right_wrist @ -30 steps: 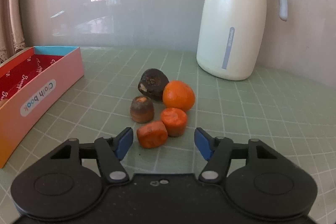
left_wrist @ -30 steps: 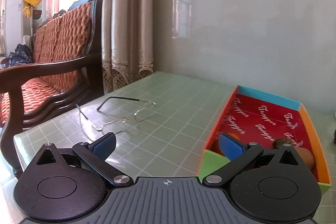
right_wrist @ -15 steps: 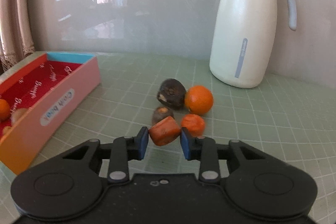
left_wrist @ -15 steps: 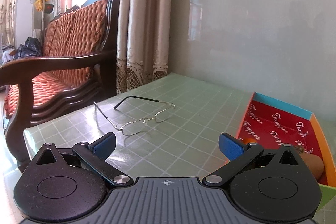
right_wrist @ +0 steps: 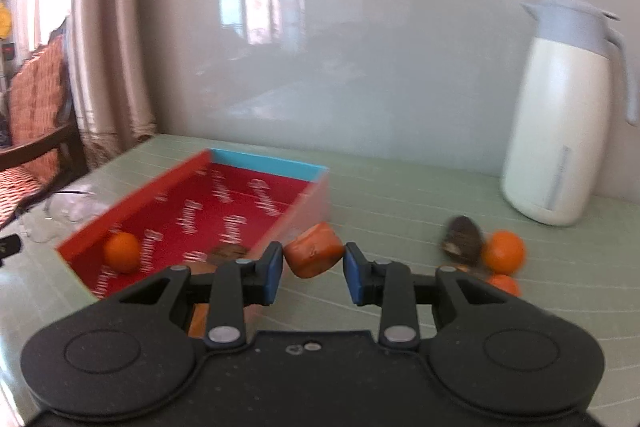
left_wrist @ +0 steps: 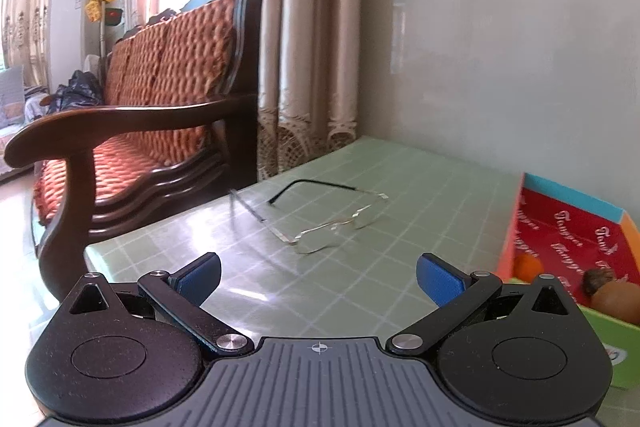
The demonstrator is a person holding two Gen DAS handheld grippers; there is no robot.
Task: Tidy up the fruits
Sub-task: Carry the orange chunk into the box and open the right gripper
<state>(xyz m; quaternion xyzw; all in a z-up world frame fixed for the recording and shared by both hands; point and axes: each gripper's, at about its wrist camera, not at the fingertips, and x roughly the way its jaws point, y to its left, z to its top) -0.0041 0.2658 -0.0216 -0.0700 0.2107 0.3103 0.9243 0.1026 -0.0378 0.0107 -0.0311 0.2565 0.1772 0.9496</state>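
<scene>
**Orange chunk clamped, box just to its left**

Left wrist view: my left gripper (left_wrist: 318, 277) hangs with its blue pads well apart and nothing between them. I judge it is parked clear so the other hand can work. A pair of wire-rimmed glasses (left_wrist: 320, 223) lies on the green gridded tabletop (left_wrist: 420, 187) beyond it. At right, the red-lined box (left_wrist: 576, 239) already holds a small orange (left_wrist: 526, 265) and a brownish fruit (left_wrist: 612, 299). A wooden settee with orange cushions (left_wrist: 152, 99) and curtains (left_wrist: 312, 47) stand at the left.

Right wrist view: my right gripper (right_wrist: 314, 265) is clamped on an orange fruit chunk (right_wrist: 314, 255), pads pressing both sides, above the table by the box's right wall (right_wrist: 308, 203). I judge the chunk is headed for the box. To the right, a dark fruit (right_wrist: 460, 241) touches a round orange (right_wrist: 504, 251), another orange piece (right_wrist: 502, 285) nearer. A white thermos jug (right_wrist: 556, 123) stands far right against the glossy wall.
</scene>
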